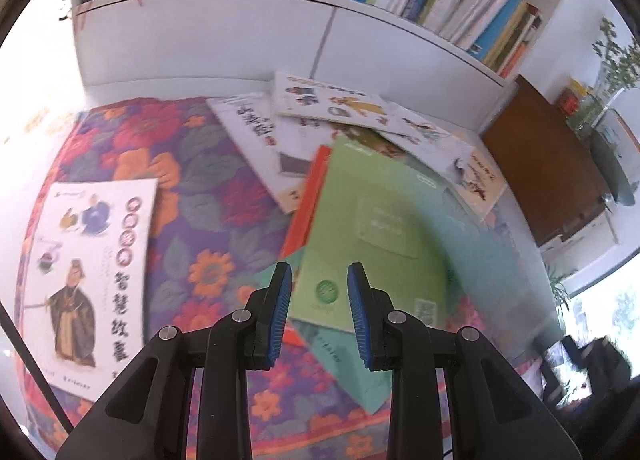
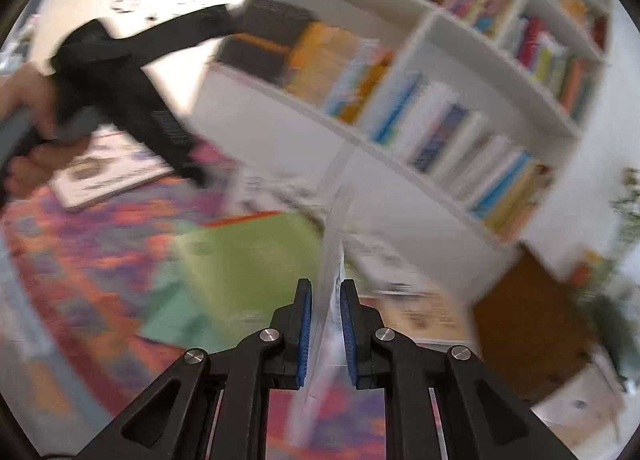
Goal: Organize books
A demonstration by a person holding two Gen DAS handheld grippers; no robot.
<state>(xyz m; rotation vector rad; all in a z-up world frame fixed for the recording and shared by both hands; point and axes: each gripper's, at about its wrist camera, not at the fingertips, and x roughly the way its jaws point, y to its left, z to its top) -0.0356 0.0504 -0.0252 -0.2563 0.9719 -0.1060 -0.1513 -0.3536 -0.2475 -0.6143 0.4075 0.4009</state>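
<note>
Right wrist, tongs (image 2: 323,334) gripping thin book (image 2: 334,260)

Two claws (image 1: 318,312), one bookcase (image 1: 248,36) — about seven loose books (image 1: 372,220).

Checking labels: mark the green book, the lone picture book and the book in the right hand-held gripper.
green book (image 1: 384,220), left wrist view, cover
picture book (image 1: 92,272), left wrist view, cover
held book (image 2: 335,236), right wrist view, edge
</note>
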